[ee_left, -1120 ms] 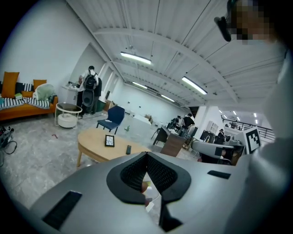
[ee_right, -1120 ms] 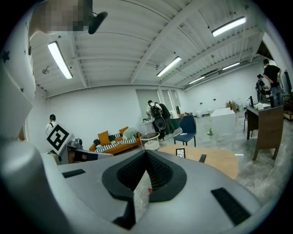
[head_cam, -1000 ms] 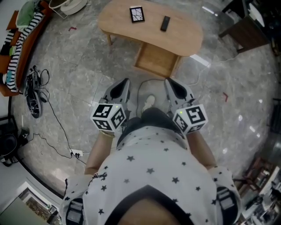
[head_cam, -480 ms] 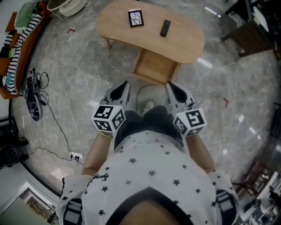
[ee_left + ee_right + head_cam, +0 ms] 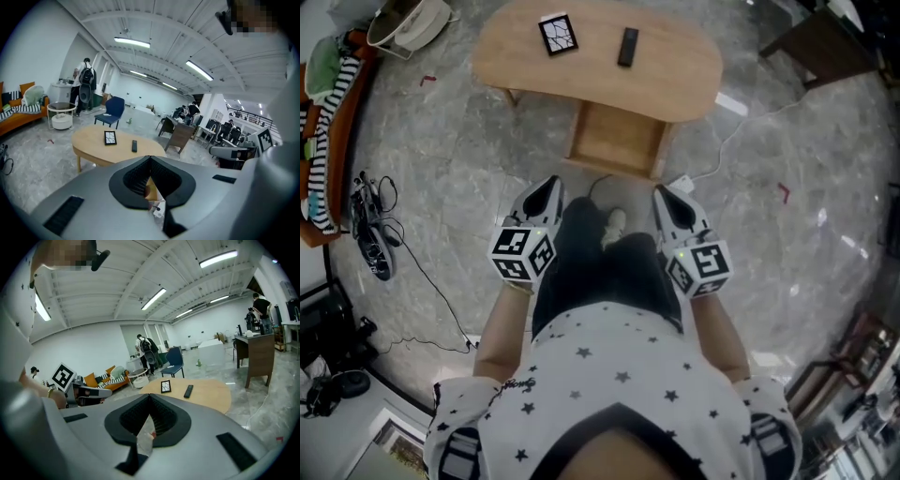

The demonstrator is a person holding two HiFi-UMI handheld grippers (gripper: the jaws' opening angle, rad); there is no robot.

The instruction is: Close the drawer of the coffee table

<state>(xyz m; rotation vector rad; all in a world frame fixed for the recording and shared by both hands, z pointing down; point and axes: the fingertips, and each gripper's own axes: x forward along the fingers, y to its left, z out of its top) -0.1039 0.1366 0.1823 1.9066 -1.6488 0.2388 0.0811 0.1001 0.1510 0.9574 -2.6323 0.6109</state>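
– Fingers (image 5: 135, 180) of the left gripper (image 5: 549, 186) and of the right gripper (image 5: 663, 195): how do they stand?
– Pressed together on both, pad against pad, with nothing held. The grippers hover above the floor (image 5: 459, 159), one on each side of the person's leg (image 5: 600, 253), tips aimed toward the coffee table (image 5: 675, 70).
– Where is the drawer (image 5: 614, 141)?
– It is pulled out of the table's near long side, below the surface, and lies between the table edge and the grippers. It is near both but touches neither. A remote control (image 5: 627, 46) and a small framed picture (image 5: 557, 34) lie on the surface above.
– Which step is in hand?
– Judged from this layout, the approach: the drawer stands open and nothing is in contact with it yet.
– What does the next move call for?
– Probably setting the closed tips against the front panel and pushing straight toward the table, along the slide. An off-centre push could skew it. What seems a white power strip (image 5: 680, 183) lies on the floor just beside the front corner.
– Which way does the drawer point, and how does its long axis lie?
– Its open side is up and its front panel faces the person. The long axis appears to run along that panel, parallel to the table's near edge, so the drawer travels across it.
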